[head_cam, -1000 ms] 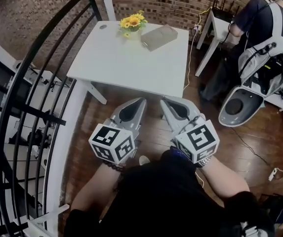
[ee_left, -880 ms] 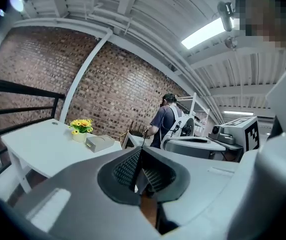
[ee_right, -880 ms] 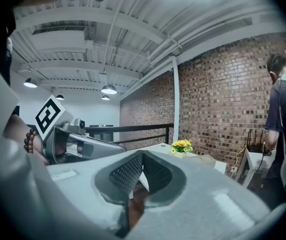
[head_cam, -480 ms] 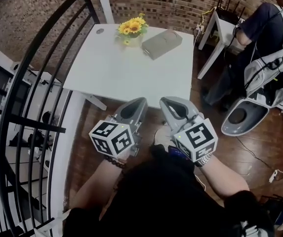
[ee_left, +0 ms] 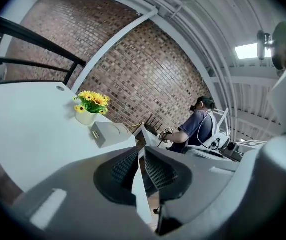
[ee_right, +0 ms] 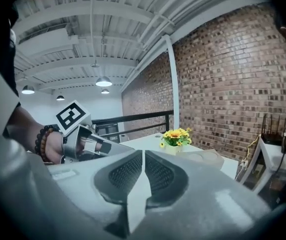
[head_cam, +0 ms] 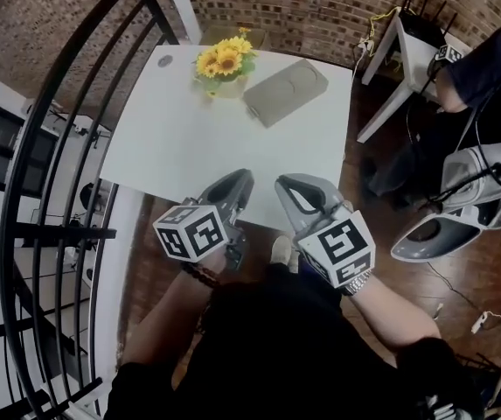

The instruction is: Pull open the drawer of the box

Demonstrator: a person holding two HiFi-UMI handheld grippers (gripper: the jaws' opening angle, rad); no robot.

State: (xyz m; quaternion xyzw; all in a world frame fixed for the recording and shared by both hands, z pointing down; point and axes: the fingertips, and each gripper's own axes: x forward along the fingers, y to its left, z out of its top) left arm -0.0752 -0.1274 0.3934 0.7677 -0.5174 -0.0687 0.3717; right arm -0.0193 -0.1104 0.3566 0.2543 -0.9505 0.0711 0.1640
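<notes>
A flat grey box [head_cam: 285,92] lies on the white table [head_cam: 189,147] at its far side, next to a pot of yellow flowers [head_cam: 219,62]. The left gripper view shows the box [ee_left: 109,132] with a small brass pull [ee_left: 96,134] on its near end. My left gripper [head_cam: 240,178] hovers at the table's near edge, far short of the box. Its jaws are opening, with a narrow gap and nothing between them [ee_left: 139,151]. My right gripper [head_cam: 289,185] is beside it, shut and empty [ee_right: 143,153]. The box [ee_right: 207,158] is distant there too.
A black curved railing [head_cam: 58,147] runs along the left. A person [head_cam: 486,68] sits at the right by a white side table [head_cam: 407,42] and a grey chair [head_cam: 460,199]. Brick wall stands behind the table; dark wooden floor lies below my grippers.
The table has come nearer and both grippers now reach its near edge instead of hanging over the floor. The seated person has slid toward the right edge of the view.
</notes>
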